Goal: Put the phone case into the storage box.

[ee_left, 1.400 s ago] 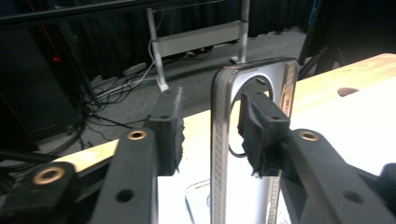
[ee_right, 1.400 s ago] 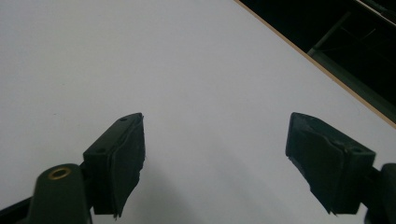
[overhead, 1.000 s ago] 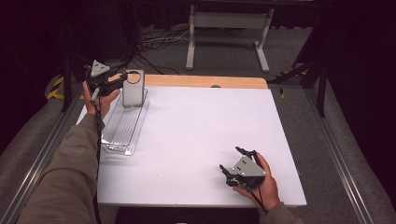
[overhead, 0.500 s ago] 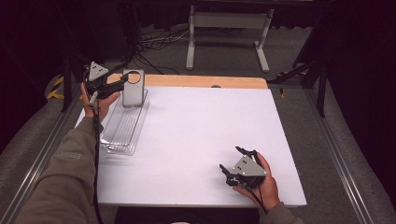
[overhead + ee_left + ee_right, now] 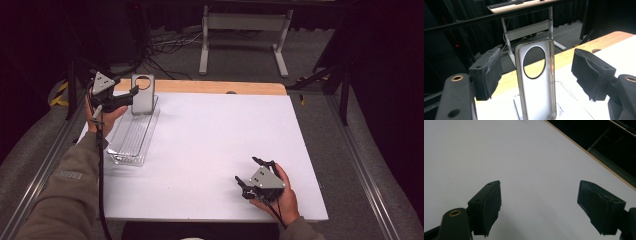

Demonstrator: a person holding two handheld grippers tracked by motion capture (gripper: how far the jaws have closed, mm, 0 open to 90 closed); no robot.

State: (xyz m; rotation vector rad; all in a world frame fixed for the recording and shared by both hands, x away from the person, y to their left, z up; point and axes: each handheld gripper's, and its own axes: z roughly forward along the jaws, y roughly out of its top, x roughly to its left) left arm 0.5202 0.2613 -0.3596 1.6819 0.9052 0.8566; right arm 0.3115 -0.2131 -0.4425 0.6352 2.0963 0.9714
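While the left gripper (image 5: 536, 75) has just been opening its jaws, the grey phone case (image 5: 537, 80) stands upright between the pads (image 5: 488, 72), touching neither one, its foot in the clear tray (image 5: 131, 137). The right gripper (image 5: 539, 205) rests on the white table (image 5: 215, 145), jaws wide, nothing between them.

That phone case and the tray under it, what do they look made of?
Phone case: probably soft frosted plastic or silicone, a translucent grey with a matte sheen and a round camera cutout. Tray: clear hard plastic, likely acrylic; the white table shows through, and its edges glint.
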